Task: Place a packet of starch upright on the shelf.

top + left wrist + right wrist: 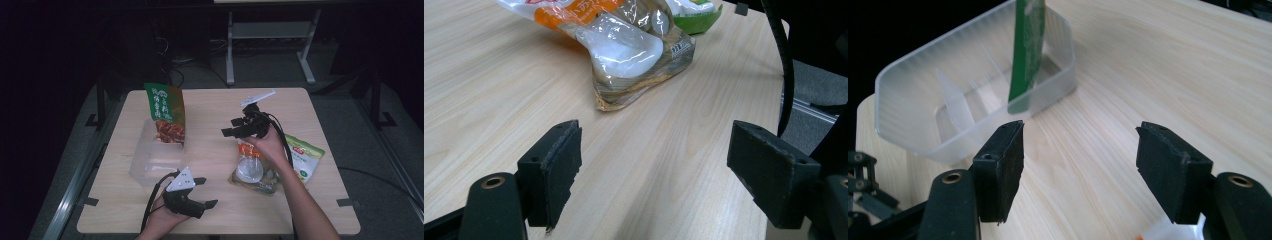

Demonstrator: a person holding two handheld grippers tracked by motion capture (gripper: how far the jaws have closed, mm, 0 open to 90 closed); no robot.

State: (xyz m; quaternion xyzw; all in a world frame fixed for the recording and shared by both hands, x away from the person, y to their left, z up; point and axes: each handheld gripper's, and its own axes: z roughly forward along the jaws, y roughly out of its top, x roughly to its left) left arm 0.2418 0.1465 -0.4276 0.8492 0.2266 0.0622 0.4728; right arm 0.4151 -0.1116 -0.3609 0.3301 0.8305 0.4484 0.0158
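A green snack bag [165, 114] stands upright in a clear plastic bin [146, 165] at the table's left. In the right gripper view the green bag [1027, 50] leans on the far end of the ribbed bin [913, 80]. My right gripper [231, 127] hovers open above the table's middle, pointing left toward the bin, with nothing between its jaws [1080, 160]. A clear and orange packet [250, 169] lies under that hand. My left gripper [208, 192] rests open near the front edge. It points right at the clear packet [624, 47], apart from it [654, 165].
A green and white packet [304, 156] lies at the right, beyond the clear one [696, 12]. The right gripper's black cable [785, 65] hangs at the table's right edge. Bare wood [210, 107] lies between bin and packets. A white frame [270, 35] stands on the floor behind.
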